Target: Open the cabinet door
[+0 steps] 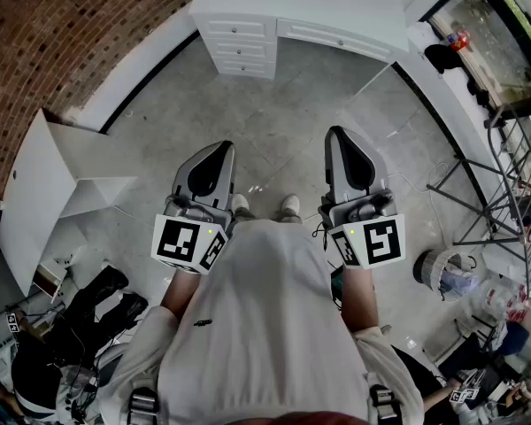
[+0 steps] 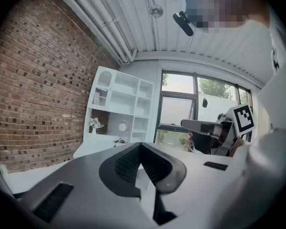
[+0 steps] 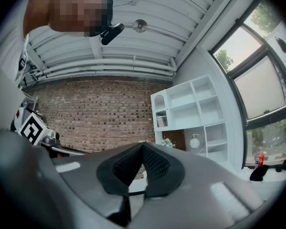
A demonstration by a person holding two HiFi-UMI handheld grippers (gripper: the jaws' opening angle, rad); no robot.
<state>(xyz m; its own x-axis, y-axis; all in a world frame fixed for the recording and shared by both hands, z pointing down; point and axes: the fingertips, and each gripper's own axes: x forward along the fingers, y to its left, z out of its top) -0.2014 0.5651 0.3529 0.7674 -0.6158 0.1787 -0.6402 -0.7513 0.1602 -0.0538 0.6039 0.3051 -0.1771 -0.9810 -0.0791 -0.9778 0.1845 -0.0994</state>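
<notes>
A white unit with drawers and a long top [image 1: 248,34] stands against the far wall, well ahead of both grippers. In both gripper views a tall white shelf cabinet [image 2: 119,109] [image 3: 190,113] rises beside the brick wall. I hold my left gripper [image 1: 219,147] and right gripper [image 1: 336,132] close to my body, side by side and pointing forward over the floor. The left gripper [image 2: 140,145] has its jaws together with nothing between them. So does the right gripper [image 3: 143,145]. Neither touches any furniture.
A white angled cabinet piece [image 1: 35,193] stands at the left by the brick wall [image 1: 62,25]. Black bags [image 1: 97,299] lie at the lower left. A metal rack [image 1: 513,175] and a white basket [image 1: 438,268] stand at the right, below a window [image 1: 487,25].
</notes>
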